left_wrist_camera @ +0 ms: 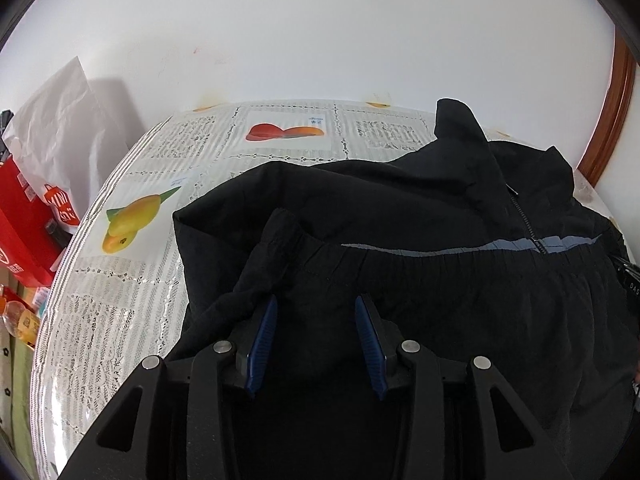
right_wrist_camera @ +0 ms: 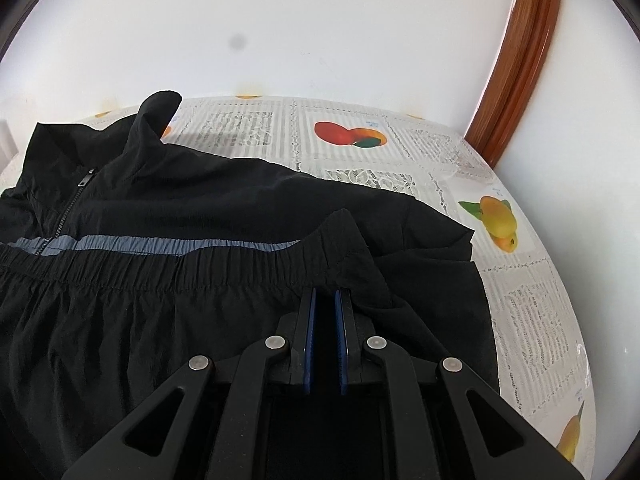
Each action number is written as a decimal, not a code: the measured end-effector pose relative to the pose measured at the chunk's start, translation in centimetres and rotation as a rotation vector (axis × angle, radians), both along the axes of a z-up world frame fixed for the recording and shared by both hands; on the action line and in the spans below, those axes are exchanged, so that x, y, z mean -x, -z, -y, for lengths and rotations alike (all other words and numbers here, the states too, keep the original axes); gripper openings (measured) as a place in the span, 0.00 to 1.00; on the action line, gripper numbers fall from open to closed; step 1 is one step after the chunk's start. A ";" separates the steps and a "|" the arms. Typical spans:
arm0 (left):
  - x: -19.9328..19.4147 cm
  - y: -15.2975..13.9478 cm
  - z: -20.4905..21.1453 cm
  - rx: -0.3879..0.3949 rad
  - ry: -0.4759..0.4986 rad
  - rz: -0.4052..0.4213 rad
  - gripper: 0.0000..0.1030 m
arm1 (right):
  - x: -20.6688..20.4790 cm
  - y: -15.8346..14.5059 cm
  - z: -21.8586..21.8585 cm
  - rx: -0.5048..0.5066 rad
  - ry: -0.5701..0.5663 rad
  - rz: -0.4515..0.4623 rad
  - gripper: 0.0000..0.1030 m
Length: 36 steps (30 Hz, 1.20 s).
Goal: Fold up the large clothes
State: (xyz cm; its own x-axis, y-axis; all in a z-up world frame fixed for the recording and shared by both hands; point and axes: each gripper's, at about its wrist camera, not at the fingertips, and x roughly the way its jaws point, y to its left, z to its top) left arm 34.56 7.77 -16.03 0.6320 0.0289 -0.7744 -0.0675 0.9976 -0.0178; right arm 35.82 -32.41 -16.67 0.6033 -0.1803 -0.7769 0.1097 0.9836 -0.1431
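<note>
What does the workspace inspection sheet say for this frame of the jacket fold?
Surface: round table under a lace fruit-print cloth.
Job's things: black jacket, zip part open, elastic hem folded up over its grey stripe.
Clutter: red bag and white bag beside the table.
Grippers: left gripper open above the fabric; right gripper nearly shut, grip unclear.
Cables: nothing seen.
Surroundings: white wall, wooden frame.

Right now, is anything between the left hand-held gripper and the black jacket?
Nothing visible. The left hand-held gripper sits open right over the black jacket, its fingers beside the folded-up elastic hem, with only jacket fabric between them.
</note>
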 end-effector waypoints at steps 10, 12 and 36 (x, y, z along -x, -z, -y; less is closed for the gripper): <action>0.0 -0.1 0.1 -0.007 0.000 0.001 0.38 | 0.0 0.1 -0.2 0.007 0.001 0.000 0.09; 0.0 -0.1 0.0 -0.005 0.000 0.001 0.38 | -0.1 0.1 -0.2 0.009 0.001 0.000 0.09; -0.4 -0.1 3.0 -0.002 -0.002 -0.004 0.40 | -0.1 0.0 2.0 0.034 -0.020 -0.006 0.10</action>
